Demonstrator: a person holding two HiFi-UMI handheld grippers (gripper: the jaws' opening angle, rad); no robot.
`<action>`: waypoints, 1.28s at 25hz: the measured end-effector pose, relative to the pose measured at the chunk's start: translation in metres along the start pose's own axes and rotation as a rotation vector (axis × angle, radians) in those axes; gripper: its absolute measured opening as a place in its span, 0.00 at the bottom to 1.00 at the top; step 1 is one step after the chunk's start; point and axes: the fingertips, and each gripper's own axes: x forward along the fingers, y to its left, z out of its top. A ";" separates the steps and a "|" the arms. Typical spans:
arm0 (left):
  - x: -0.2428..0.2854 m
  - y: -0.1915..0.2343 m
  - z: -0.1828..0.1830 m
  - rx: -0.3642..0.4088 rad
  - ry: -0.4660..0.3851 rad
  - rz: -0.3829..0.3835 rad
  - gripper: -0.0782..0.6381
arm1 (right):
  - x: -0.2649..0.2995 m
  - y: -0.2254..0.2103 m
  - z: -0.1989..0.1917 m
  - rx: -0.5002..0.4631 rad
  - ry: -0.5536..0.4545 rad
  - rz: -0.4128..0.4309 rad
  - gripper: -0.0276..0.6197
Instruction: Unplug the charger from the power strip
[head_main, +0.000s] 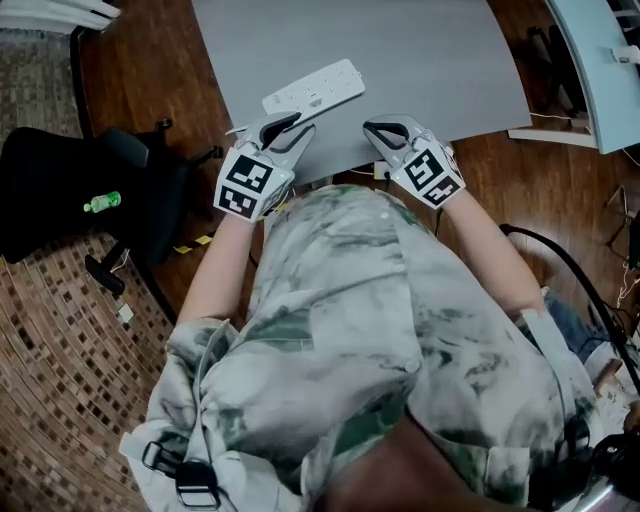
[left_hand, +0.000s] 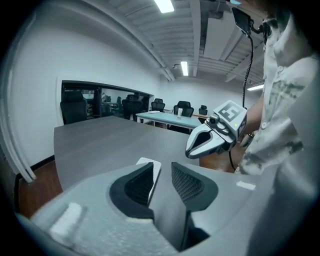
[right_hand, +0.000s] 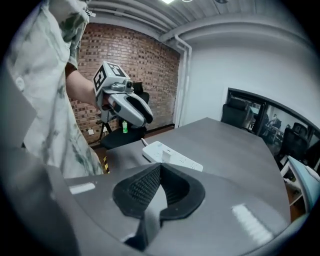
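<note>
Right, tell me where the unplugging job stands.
Done: nothing yet; the charger still sits plugged into the power strip on the table. In hand: both grippers hover at the table's near edge, short of the strip; the left gripper has its fingers apart and empty, the right gripper has them together. Left: grip the charger and pull it out, probably steadying the strip.

Head view: above the person, facing steeply down onto the near edge of the surface (head_main: 420, 60). Left gripper view: low and close over it, facing the right tongs (left_hand: 192, 148); right gripper view faces back at the left tongs (right_hand: 145, 120). Head and right gripper views share the power strip (head_main: 313, 88).
</note>
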 end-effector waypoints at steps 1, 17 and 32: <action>0.007 0.005 -0.007 0.009 0.023 -0.014 0.28 | 0.010 -0.005 -0.002 0.007 0.021 -0.002 0.05; 0.104 0.030 -0.070 0.231 0.267 -0.103 0.31 | 0.112 -0.040 -0.027 -0.088 0.283 0.026 0.05; 0.110 0.021 -0.070 0.260 0.254 -0.126 0.25 | 0.122 -0.032 -0.040 -0.087 0.469 0.115 0.04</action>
